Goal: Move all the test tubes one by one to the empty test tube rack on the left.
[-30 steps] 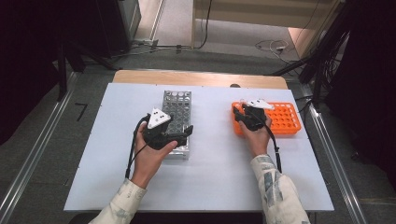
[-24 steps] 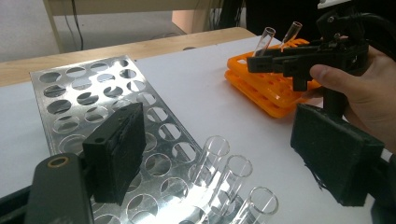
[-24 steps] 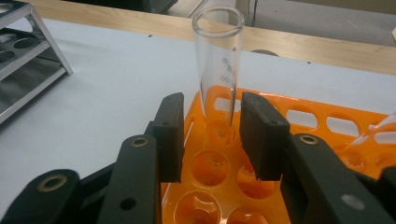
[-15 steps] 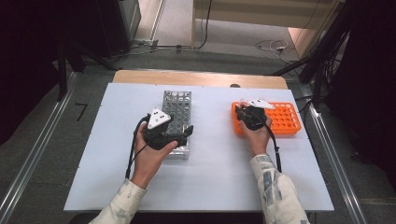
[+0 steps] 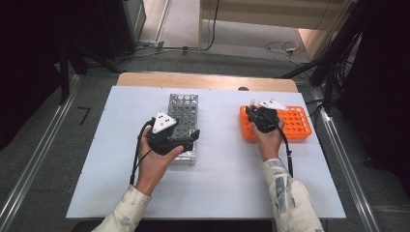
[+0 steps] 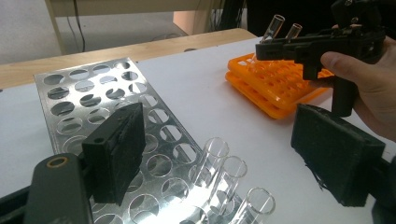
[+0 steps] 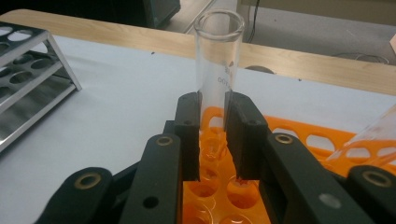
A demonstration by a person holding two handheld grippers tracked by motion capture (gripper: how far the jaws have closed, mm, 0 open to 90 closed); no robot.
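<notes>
Right tongs clamping a glass tube at the orange rack — breakage and snagging risk.

The right tongs (image 7: 212, 135), having just been closing, are gripping a clear test tube (image 7: 218, 51) standing in the orange rack (image 7: 299, 135); a tilted lift could jam it or topple the neighbouring tube (image 7: 369, 135). The left tongs (image 6: 224, 149) are gaping wide, holding nothing, over the metal rack (image 6: 93, 88) — left of the orange rack.

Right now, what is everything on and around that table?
Table: one, white top with a wooden far edge, centre.
Metal rack: one, silver, left of centre.
Clear tubes in the metal rack: three, near end, by the left gripper.
Orange rack: one, right side.
Glass tube: one, clear, upright over the orange rack, clamped.
Second tube: one, clear, tilted in the orange rack.
Left gripper: black, open, over the metal rack.
Right gripper: black, shut on the glass tube.
</notes>
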